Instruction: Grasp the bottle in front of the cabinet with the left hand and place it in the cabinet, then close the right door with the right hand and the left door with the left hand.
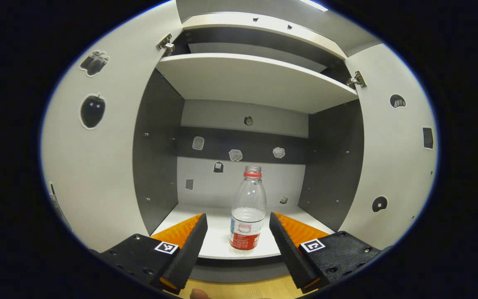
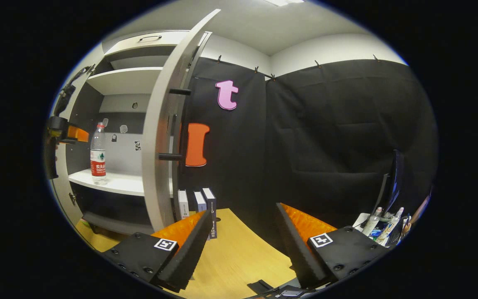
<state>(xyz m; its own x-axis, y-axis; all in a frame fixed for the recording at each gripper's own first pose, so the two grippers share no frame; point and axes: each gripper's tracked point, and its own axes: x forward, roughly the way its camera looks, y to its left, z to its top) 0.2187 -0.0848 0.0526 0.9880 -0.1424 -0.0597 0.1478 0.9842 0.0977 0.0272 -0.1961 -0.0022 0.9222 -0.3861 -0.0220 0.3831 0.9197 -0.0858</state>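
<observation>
A clear plastic bottle [image 1: 247,209] with a red label and red neck ring, no cap, stands upright on the cabinet's lower shelf [image 1: 218,236] near its front edge. My left gripper [image 1: 238,245] is open, its fingers on either side of the bottle and apart from it. Both cabinet doors stand open: the left door [image 1: 93,158] and the right door [image 1: 392,158]. In the right gripper view the bottle [image 2: 97,154] stands on the shelf, with the left gripper [image 2: 62,135] beside it. My right gripper [image 2: 243,243] is open over the wooden table, next to the right door [image 2: 162,137].
Several small boxes [image 2: 199,207] stand upright on the wooden table [image 2: 239,253] behind the right door. The door carries two dark handle pegs [image 2: 170,157]. An upper shelf [image 1: 259,79] spans the cabinet. At the far right, bottles and clutter [image 2: 382,226] sit by a monitor.
</observation>
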